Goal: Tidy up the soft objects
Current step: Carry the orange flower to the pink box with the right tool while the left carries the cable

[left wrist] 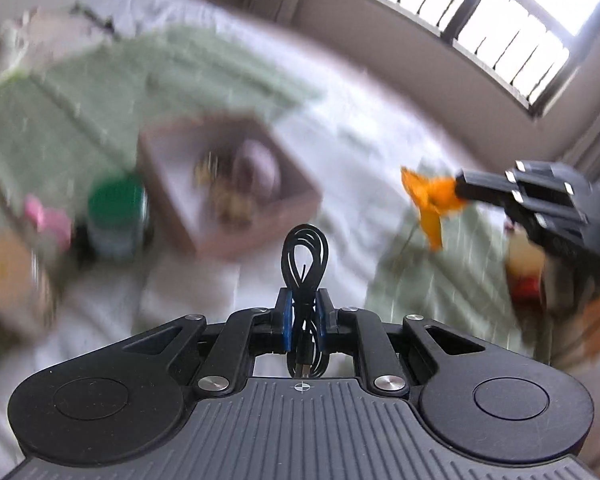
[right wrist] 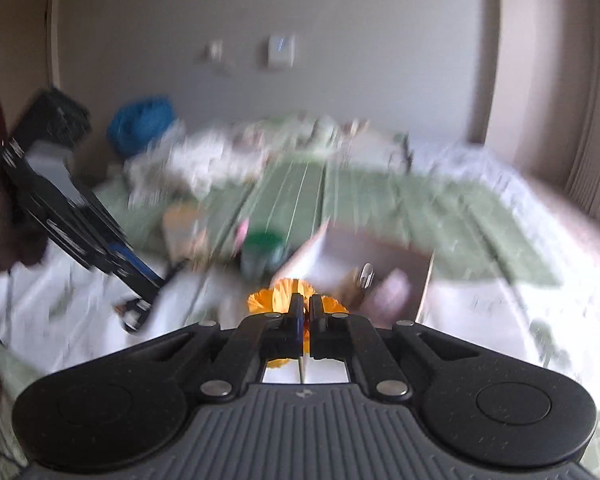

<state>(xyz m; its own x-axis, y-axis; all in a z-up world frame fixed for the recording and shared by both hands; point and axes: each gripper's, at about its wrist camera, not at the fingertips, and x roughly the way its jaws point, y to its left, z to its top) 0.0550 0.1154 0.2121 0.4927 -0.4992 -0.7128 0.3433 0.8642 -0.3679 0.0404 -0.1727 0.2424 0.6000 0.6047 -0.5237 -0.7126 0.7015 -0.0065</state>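
While both tools are loaded, nothing held is stowed yet; left gripper [left wrist: 304,312] pinched on a coiled black cable [left wrist: 305,256]; right gripper [right wrist: 309,312] pinched on an orange artificial flower [right wrist: 288,294], carried above the bed [left wrist: 340,184]; open cardboard box [left wrist: 228,184] just ahead, a pinkish item and some brownish bits inside, too blurred to name; green-lidded jar [left wrist: 118,216] beside it; judged partly done, both held pieces and outlying items remaining.
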